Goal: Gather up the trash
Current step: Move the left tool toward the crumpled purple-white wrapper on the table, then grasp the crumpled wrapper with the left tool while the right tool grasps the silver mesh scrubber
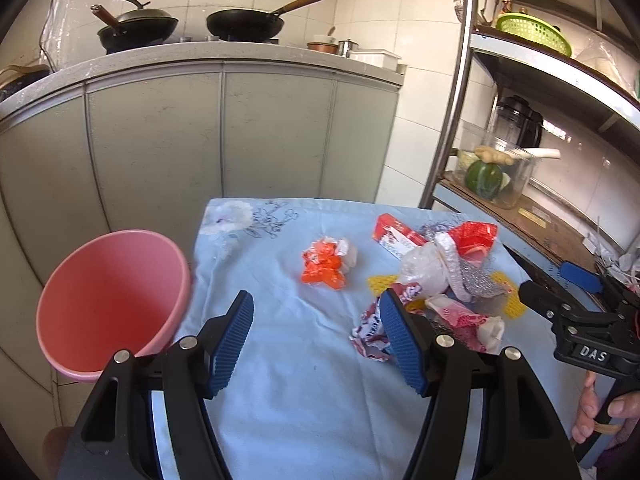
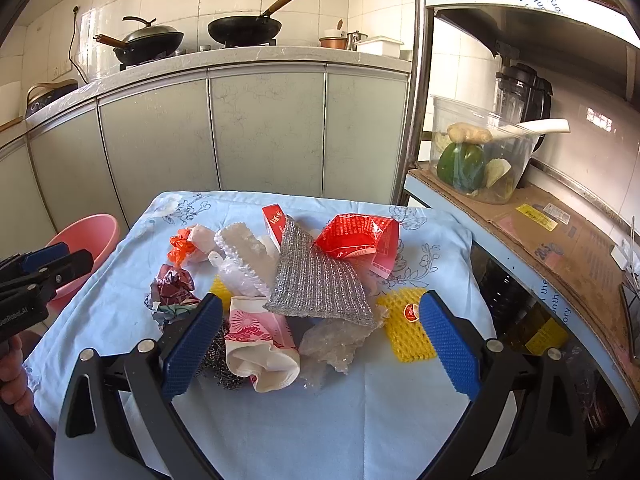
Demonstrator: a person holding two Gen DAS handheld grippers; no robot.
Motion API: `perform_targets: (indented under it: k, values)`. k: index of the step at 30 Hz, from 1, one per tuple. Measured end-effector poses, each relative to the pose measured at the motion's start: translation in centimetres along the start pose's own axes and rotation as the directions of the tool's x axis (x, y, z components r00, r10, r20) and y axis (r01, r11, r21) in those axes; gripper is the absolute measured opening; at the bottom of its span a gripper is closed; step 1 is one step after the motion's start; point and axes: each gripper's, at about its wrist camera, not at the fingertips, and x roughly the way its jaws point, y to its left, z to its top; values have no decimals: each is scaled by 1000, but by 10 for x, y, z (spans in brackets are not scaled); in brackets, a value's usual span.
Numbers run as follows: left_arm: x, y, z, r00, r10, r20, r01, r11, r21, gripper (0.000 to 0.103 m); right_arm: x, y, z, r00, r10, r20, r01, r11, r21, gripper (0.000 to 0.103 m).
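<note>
Pale tiled walls and grey cabinet doors [image 1: 240,132] close off the back of the kitchen, with two black woks [image 1: 245,23] on the counter above. At far left, my left-wrist view looks straight into the pink bucket [image 1: 112,304], which stands just beside the desk's left edge; the right-wrist view catches only its rim behind my other gripper.

My left gripper [image 1: 316,340] is spread wide and holds nothing, hovering over the blue flowered cloth on the desk [image 1: 280,400]. Ahead of it an orange wrapper [image 1: 324,266] lies apart from the main heap. Its right finger covers part of a crumpled red, white and blue wrapper [image 1: 370,330].

My right gripper [image 2: 320,340] is also spread, empty, and frames the near side of the heap. Only this view shows the heap clearly: a pink-and-white wrapper [image 2: 260,340] lies over a steel scourer [image 2: 220,364], crumpled clear plastic [image 2: 336,344] sits beside it, a silver mesh cloth [image 2: 316,284] is draped above, a red foil bag [image 2: 360,240] lies behind that, and a yellow foam net [image 2: 404,328] lies just inside my right finger.

Further right, a metal shelf [image 2: 520,220] carries a clear container of vegetables [image 2: 476,156].
</note>
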Motion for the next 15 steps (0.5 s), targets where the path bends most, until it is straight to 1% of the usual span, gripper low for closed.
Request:
perform_targets:
  k: [8, 11, 15]
  values:
    - [11, -15, -5, 995, -87, -47, 89, 995, 40, 65, 5, -6, -3, 1000, 19, -14, -19, 1000, 10, 91]
    - [21, -21, -3, 990, -119, -77, 123, 991, 51, 61, 8, -9, -4, 999, 30, -21, -29, 999, 14, 90]
    - [36, -30, -2, 983, -144, -115, 153, 986, 68, 58, 12, -12, -5, 999, 40, -28, -39, 999, 20, 88]
